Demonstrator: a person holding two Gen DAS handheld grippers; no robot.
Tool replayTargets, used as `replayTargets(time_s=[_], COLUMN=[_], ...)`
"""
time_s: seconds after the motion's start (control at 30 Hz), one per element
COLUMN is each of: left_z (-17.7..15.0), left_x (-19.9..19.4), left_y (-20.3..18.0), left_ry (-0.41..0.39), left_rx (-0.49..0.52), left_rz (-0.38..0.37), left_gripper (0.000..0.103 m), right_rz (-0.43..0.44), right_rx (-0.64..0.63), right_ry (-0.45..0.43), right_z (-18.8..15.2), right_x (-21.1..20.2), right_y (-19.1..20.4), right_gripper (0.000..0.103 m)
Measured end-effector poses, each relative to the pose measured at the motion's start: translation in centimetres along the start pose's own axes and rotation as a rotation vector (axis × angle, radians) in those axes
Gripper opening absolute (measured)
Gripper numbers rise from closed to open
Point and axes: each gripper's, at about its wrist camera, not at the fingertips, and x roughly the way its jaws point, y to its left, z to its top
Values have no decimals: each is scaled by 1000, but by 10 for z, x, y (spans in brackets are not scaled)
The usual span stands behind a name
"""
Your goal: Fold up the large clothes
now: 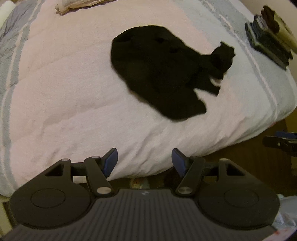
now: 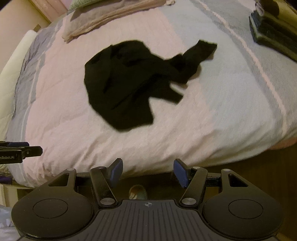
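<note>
On the bed [image 1: 55, 92], which fills most of both wrist views under a pale pink and grey-striped quilt, the task's thing lies near the middle: a black garment [image 1: 157, 74], crumpled in a loose heap with a sleeve [image 2: 200, 52] trailing off toward the far right. It is bunched, not spread, and I cannot tell front from back or where the hem runs, since the dark cloth swallows its own folds.

At the head of the bed I see folded beige cloth [image 2: 111, 16], and at the far right corner a dark stack [image 1: 267, 44] of folded things, both well apart from the garment.

Nearer to me, I hold both grippers short of the mattress edge, over the gap between bed and floor. The left gripper [image 1: 144, 163] has its jaws spread wide with nothing between the blue pads; the right gripper [image 2: 148, 170] stands the same, parted and empty. Each shows at the edge of the other's view, side by side.

I judge this to be the very start of the fold: the garment is untouched and unflattened. The next move, as I read it, calls for reaching forward over the quilt, pinching two separate edges of the heap, likely the shoulders or the hem, and lifting to shake it flat. The risk is gathering quilt along with cloth.
</note>
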Motion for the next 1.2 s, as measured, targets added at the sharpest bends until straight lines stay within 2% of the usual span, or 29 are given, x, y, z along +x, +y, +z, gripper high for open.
replayTargets(time_s=[0.13, 0.23, 0.3, 0.43, 0.47, 0.5, 0.57, 0.63, 0.67, 0.7, 0.77, 0.87, 0.93, 1.0, 1.1, 1.2], left_z=[21, 42, 61, 116, 133, 147, 172, 187, 190, 191, 188, 173, 157, 139, 114, 89], left_x=[18, 52, 83, 141, 156, 169, 203, 233, 245, 250, 244, 196, 154, 115, 85, 101], left_y=[-9, -7, -4, 3, 3, 3, 7, 8, 7, 5, 4, 35, 71, 121, 191, 246], left_ry=[-70, -132, -145, -193, -216, -231, -224, -182, -169, -173, -205, -300, -368, -388, -353, -242], left_rx=[-112, -223, -265, -244, -213, -190, -180, -183, -162, -140, -92, -95, -101, -112, -145, -160], left_rz=[-51, -57, -48, -48, -44, -25, 6, -23, -52, -62, -59, -86, -18, 89, 265, 389], left_gripper=[64, 68, 69, 74, 79, 84, 84, 72, 42, 23, 11, 9, 8, 8, 8, 10], right_rz=[-9, -70, -111, -159, -175, -195, -217, -235, -240, -248, -250, -238, -246, -251, -234, -193], right_rx=[22, 44, 87, 164, 180, 203, 250, 304, 326, 357, 406, 454, 461, 470, 482, 485], right_ry=[-37, -58, -56, -62, -70, -77, -85, -85, -83, -79, -80, -86, -107, -121, -142, -150], right_z=[27, 49, 60, 72, 73, 74, 74, 72, 73, 70, 66, 64, 68, 74, 85, 99], right_x=[3, 13, 23, 44, 51, 59, 71, 82, 87, 90, 93, 92, 89, 89, 97, 110], right_y=[-50, -94, -123, -172, -182, -193, -210, -223, -227, -230, -231, -229, -225, -220, -207, -189], right_gripper=[58, 58, 58, 58, 58, 58, 58, 58, 58, 58, 58, 58, 58, 58, 58, 58])
